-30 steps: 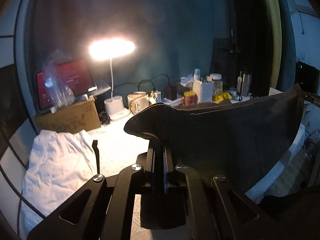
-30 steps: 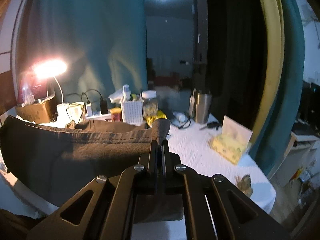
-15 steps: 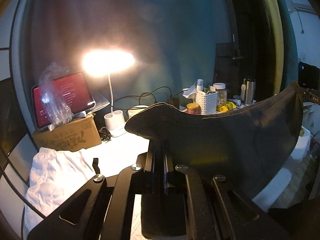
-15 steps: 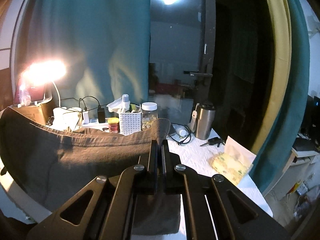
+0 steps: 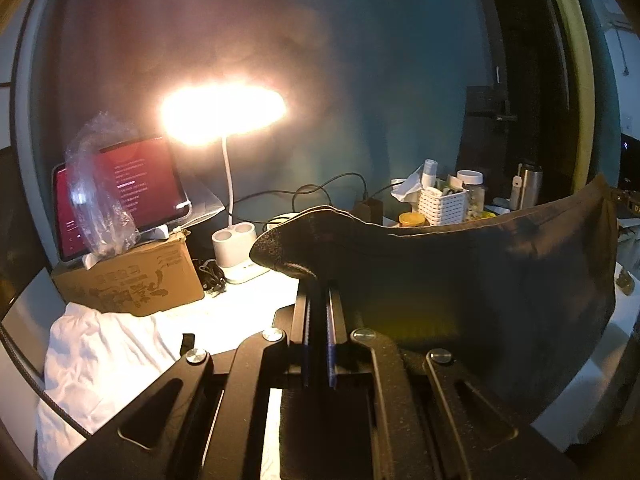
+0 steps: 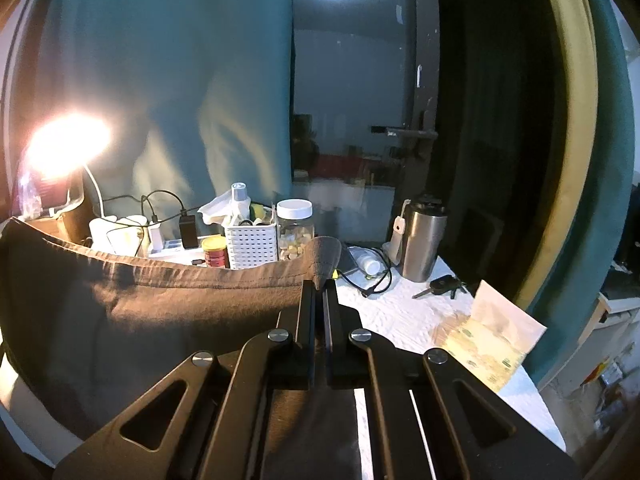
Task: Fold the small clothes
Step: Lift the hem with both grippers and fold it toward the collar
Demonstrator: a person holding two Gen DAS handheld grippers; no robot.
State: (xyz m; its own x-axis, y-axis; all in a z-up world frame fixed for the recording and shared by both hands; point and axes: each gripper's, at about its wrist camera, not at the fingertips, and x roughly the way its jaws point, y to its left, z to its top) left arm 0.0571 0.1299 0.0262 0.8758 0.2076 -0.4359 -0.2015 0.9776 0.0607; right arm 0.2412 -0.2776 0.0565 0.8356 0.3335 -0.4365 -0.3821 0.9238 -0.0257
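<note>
Both hand-held grippers, left (image 5: 318, 292) and right (image 6: 319, 292), stay clamped on the dark cloth (image 5: 460, 280). They have carried it, stretched, over the table (image 6: 404, 320). A fold probably comes next.

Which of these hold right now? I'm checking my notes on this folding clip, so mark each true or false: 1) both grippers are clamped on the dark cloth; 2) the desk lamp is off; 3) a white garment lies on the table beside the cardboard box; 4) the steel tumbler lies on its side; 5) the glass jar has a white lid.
1) True: the left gripper and the right gripper each pinch a corner of the dark cloth, which hangs stretched between them.
2) False: the desk lamp is lit.
3) True: the white garment lies crumpled in front of the cardboard box.
4) False: the steel tumbler stands upright.
5) True: the glass jar has a white lid.
</note>
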